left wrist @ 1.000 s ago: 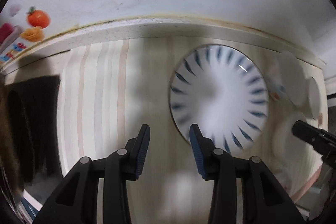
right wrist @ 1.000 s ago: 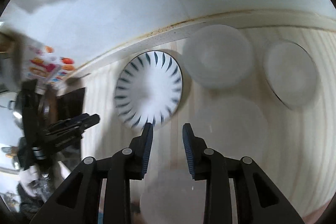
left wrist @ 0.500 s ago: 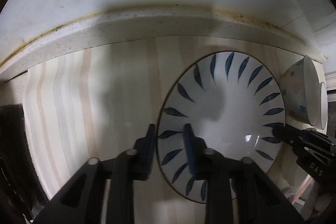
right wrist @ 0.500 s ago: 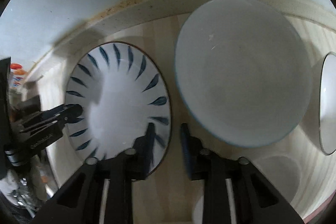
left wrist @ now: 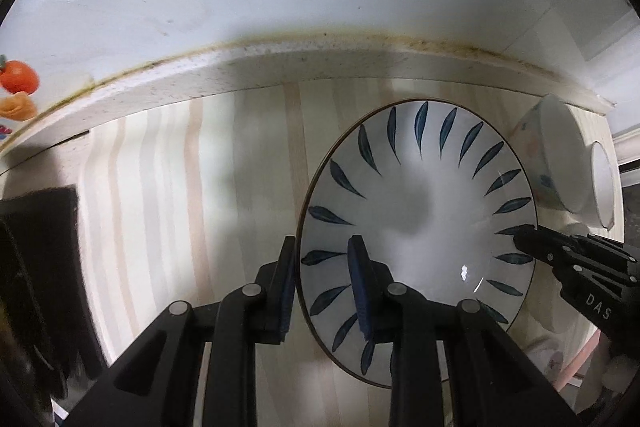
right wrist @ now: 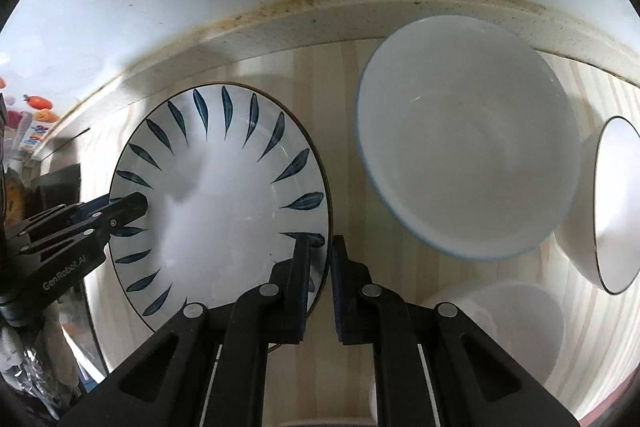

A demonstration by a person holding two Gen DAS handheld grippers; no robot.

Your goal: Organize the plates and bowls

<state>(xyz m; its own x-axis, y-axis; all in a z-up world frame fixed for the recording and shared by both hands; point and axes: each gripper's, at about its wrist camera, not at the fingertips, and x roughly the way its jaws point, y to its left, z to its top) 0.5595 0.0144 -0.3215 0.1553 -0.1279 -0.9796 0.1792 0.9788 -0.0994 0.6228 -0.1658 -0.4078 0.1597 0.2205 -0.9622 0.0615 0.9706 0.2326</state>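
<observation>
A leaf-patterned plate lies on the tabletop. The left gripper and right gripper straddle opposite rims, fingers apart. Both should close evenly before lifting, keeping the plate level and clear of the bowl.

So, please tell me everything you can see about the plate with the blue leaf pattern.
The plate is round, white and glossy, apparently ceramic, with dark blue leaves radiating round its border and a thin dark rim. It lies flat on the pale wooden board, beside a large white bowl. The left gripper straddles its left rim, and the right gripper its right rim, both slightly apart.
</observation>
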